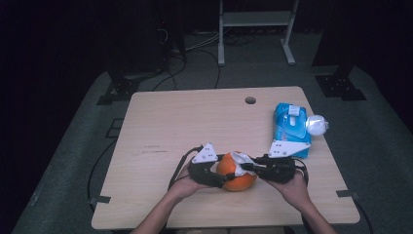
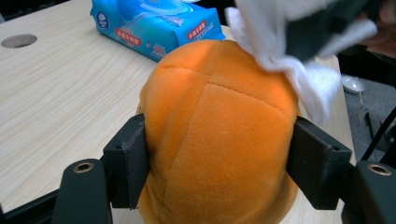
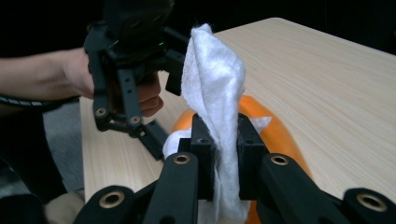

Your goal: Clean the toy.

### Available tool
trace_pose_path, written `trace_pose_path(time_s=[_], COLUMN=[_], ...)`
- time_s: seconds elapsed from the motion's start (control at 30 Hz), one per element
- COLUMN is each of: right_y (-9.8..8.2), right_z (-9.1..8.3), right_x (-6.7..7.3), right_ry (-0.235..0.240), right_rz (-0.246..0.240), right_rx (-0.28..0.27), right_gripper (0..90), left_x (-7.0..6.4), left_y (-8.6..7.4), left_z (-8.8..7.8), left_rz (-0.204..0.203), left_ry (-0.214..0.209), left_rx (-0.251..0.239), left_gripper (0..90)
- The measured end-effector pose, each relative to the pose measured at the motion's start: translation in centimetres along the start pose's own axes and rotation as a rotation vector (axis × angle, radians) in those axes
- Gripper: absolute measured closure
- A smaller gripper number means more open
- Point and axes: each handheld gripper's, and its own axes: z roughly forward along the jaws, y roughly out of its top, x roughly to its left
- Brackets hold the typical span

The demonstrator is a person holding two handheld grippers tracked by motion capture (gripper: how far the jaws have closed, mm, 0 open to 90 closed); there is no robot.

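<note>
A light wooden table (image 1: 160,126) carries everything, a round hole (image 1: 250,100) near its far edge. On its right side lies a blue pack of wet wipes (image 1: 290,127), well apart from the work. Near the front edge sits an orange plush ball (image 1: 237,176). The left gripper (image 1: 217,178) clamps the ball, both jaws pressed into its sides. The right gripper (image 1: 245,166) is closed on a white wipe (image 3: 212,100), pinched between its jaws and resting on top of the ball.
</note>
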Motion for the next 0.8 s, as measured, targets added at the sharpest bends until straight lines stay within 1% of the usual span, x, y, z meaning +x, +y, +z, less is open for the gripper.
trace_pose_path(time_s=[0.03, 0.07, 0.1, 0.17, 0.2, 0.3, 0.37, 0.4, 0.43, 0.47, 0.5, 0.53, 0.57, 0.6, 0.63, 0.67, 0.7, 0.73, 0.8], right_y=[0.0, 0.0, 0.0, -0.2, -0.3, -0.5, -0.6, -0.7, -0.8, -0.9, -0.9, -0.8, -0.8, -0.8, -0.7, -0.6, -0.5, -0.3, 0.0], right_z=[0.1, 0.2, 0.2, 0.0, -0.2, -0.6, -0.6, -0.6, -0.6, -0.6, -0.6, -0.6, -0.6, -0.6, -0.6, -0.6, -0.6, -0.4, 0.0], right_x=[0.2, 0.1, -0.1, -0.8, -1.1, -1.5, -1.8, -1.9, -2.0, -2.0, -1.9, -1.9, -1.9, -1.8, -1.7, -1.6, -1.4, -1.0, -0.4], right_ry=[-0.015, -0.021, -0.019, -0.016, -0.017, -0.033, -0.028, -0.02, -0.014, -0.014, -0.02, -0.027, -0.027, -0.03, -0.031, -0.031, -0.028, -0.001, 0.009], right_rz=[-0.017, -0.027, -0.02, 0.011, 0.027, 0.038, 0.046, 0.051, 0.052, 0.052, 0.046, 0.038, 0.041, 0.042, 0.04, 0.032, 0.031, 0.037, 0.008], right_rx=[0.008, 0.01, 0.011, 0.006, 0.002, -0.001, 0.001, 0.003, 0.01, 0.01, 0.012, 0.015, 0.014, 0.014, 0.013, 0.011, 0.008, 0.0, 0.003], right_gripper=[80.6, 80.7, 80.7, 80.7, 80.7, 80.6, 80.6, 80.6, 80.6, 80.6, 80.6, 80.6, 80.6, 80.6, 80.6, 80.7, 80.7, 80.8, 80.8], left_x=[-0.2, -0.3, -0.6, -1.0, -1.2, -1.7, -1.9, -1.8, -1.5, -1.1, -0.6, -0.5, -0.4, -0.5, -0.7, -0.7, -0.7, -0.7, -0.9], left_y=[0.0, 0.0, 0.1, 0.1, 0.2, 0.3, 0.4, 0.4, 0.4, 0.4, 0.3, 0.2, 0.1, 0.0, 0.0, -0.1, -0.2, -0.2, -0.2], left_z=[0.0, 0.0, 0.0, 0.1, 0.2, 0.5, 0.6, 0.5, 0.4, 0.3, 0.2, 0.2, 0.3, 0.4, 0.5, 0.5, 0.5, 0.6, 0.7], left_rz=[0.013, 0.027, 0.058, 0.099, 0.108, 0.139, 0.15, 0.149, 0.135, 0.115, 0.083, 0.068, 0.068, 0.085, 0.099, 0.099, 0.1, 0.098, 0.105], left_ry=[0.001, 0.001, -0.002, -0.001, -0.004, -0.006, -0.018, -0.029, -0.039, -0.047, -0.048, -0.045, -0.052, -0.054, -0.043, -0.041, -0.035, -0.038, -0.043], left_rx=[0.001, 0.003, 0.007, 0.015, 0.016, 0.024, 0.03, 0.03, 0.022, 0.009, -0.01, -0.012, -0.011, -0.012, -0.008, -0.008, -0.019, -0.024, -0.018], left_gripper=[29.7, 30.1, 30.2, 30.6, 30.8, 30.6, 28.4, 26.1, 22.7, 18.6, 15.0, 12.0, 13.7, 19.1, 22.0, 24.9, 28.2, 31.8, 32.1])
